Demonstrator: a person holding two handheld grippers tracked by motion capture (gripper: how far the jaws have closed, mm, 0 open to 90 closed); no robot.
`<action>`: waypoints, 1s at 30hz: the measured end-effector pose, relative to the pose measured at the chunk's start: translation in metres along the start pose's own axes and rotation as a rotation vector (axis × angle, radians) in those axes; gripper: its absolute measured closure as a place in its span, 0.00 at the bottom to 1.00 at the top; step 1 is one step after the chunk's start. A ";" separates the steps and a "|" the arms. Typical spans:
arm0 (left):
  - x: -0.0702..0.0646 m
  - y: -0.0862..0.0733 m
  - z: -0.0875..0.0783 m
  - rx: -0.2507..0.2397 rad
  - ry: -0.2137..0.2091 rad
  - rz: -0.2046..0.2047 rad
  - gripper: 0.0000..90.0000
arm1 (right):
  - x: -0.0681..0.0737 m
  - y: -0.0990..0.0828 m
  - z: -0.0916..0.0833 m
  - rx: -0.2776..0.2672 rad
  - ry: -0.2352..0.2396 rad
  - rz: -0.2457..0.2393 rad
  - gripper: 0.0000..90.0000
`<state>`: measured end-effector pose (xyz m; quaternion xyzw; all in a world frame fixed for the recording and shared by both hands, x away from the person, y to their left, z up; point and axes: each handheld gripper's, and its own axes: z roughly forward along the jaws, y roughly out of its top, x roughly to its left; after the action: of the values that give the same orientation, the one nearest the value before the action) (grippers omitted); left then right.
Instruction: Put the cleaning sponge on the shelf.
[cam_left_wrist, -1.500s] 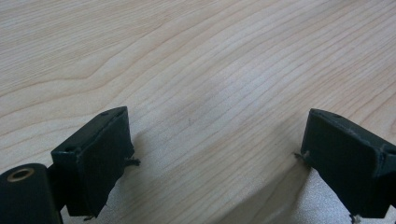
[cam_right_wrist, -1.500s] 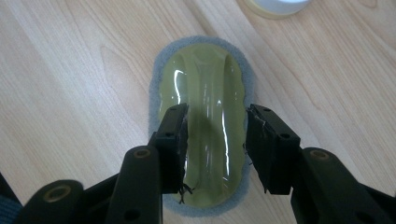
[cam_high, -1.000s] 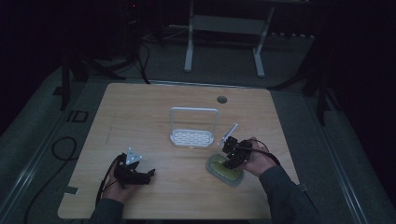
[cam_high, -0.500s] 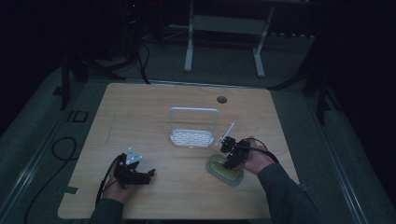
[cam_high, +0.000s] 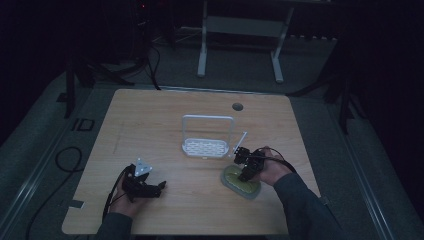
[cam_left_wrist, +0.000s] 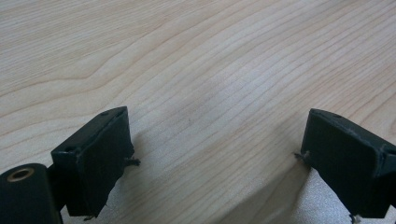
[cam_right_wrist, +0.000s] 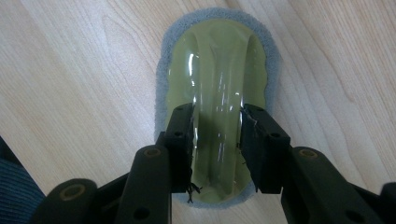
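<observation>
Sponge (cam_right_wrist: 215, 88) ridge between closing right gripper (cam_right_wrist: 217, 140) jaws (contact unclear), rack (cam_high: 207, 135) overhead

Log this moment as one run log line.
right gripper: jaws just closing around raised ridge of green scrubber | left gripper: open, over table | white rack: untouched

Table (cam_high: 150, 120): it carries everything you work with.
Rack (cam_high: 207, 137): it stands upright near the table's middle.
Sponge (cam_high: 241, 181): it lies flat in front of the rack, to its right, near your edge.
Your right gripper (cam_high: 245, 167): it is over the sponge, a jaw on either side of its raised middle.
Your left gripper (cam_high: 157, 188): it is well left of the sponge, low over bare table.
</observation>
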<state>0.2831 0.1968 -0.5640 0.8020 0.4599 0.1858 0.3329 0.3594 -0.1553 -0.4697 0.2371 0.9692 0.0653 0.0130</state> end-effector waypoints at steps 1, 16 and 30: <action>0.000 0.000 0.000 0.000 0.000 0.000 0.10 | 0.000 0.001 0.000 0.002 0.000 -0.002 0.72; 0.000 0.000 0.000 0.001 0.000 0.001 0.10 | -0.002 0.010 0.003 0.052 0.016 -0.019 0.76; 0.000 0.000 0.000 0.001 0.000 0.001 0.10 | -0.004 0.013 0.007 0.079 0.025 -0.032 0.78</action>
<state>0.2831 0.1969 -0.5640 0.8024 0.4595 0.1857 0.3325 0.3692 -0.1446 -0.4751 0.2211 0.9748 0.0296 -0.0072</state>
